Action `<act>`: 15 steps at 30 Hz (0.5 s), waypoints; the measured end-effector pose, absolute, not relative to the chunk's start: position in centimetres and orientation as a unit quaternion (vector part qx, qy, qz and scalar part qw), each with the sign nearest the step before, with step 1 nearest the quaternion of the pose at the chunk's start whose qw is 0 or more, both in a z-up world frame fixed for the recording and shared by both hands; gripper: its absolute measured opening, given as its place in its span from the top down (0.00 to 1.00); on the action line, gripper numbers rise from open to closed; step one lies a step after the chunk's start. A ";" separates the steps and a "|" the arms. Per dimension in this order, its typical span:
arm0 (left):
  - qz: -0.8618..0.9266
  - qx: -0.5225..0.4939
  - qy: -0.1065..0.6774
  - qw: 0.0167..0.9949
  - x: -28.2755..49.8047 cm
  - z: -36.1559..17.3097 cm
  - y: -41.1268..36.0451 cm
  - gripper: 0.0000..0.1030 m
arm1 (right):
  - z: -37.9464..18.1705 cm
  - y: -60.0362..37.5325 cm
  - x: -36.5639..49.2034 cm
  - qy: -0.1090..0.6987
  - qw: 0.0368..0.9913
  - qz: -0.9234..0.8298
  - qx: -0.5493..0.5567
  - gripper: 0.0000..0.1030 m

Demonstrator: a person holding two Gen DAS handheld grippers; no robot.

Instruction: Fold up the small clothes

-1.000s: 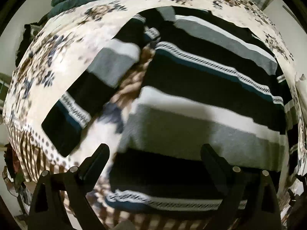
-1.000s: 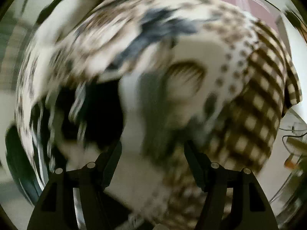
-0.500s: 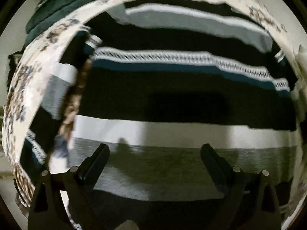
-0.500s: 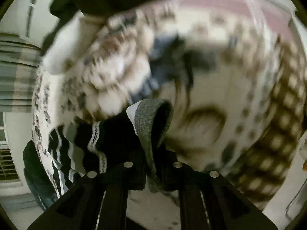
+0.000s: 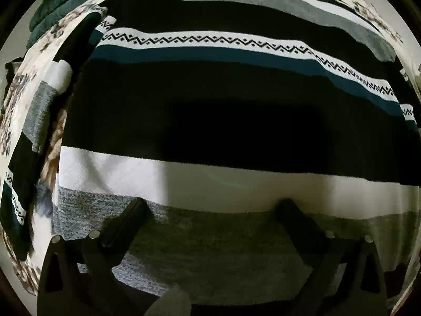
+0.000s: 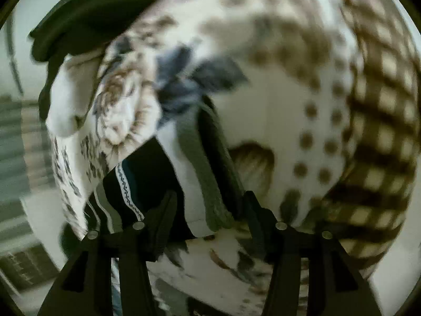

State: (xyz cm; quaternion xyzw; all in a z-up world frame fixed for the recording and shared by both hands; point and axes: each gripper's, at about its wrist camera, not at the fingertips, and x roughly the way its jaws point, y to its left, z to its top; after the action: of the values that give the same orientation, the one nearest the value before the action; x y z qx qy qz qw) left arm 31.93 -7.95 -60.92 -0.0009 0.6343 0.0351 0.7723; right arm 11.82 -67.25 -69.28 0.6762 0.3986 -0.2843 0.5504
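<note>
Patterned bedspread [image 6: 310,100], floral and checked, under pale walls. Left gripper [image 5: 210,210] spread wide over the striped sweater [image 5: 210,121], flat across the bed's middle. Right gripper [image 6: 210,202] parted, sweater cuff between its fingers, contact unclear. Dark green blanket [image 5: 60,2] at the far edge.

No readable text, labels or numbers, striped sweater [image 5: 210,121] (zigzag trim only)
</note>
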 end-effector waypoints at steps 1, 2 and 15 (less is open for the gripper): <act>0.035 0.002 0.636 0.771 32.0 -60.9 -8.0 0.00 | -70.0 -67.1 11.7 0.387 0.543 -0.282 0.690 0.42; 0.033 0.007 0.642 0.766 32.2 -60.9 -8.0 0.00 | -70.6 -67.0 11.7 0.372 0.538 -0.283 0.702 0.38; 0.039 -0.033 0.618 0.785 36.0 -55.0 -5.8 0.00 | -63.8 -66.3 19.4 0.343 0.618 -0.309 0.637 0.92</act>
State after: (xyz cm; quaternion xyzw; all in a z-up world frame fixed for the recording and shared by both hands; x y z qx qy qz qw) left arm 36.01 -5.79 -55.01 -0.0329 0.6179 0.0385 0.7846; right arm 19.40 -66.30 -63.83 0.6367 0.3426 -0.3089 0.6179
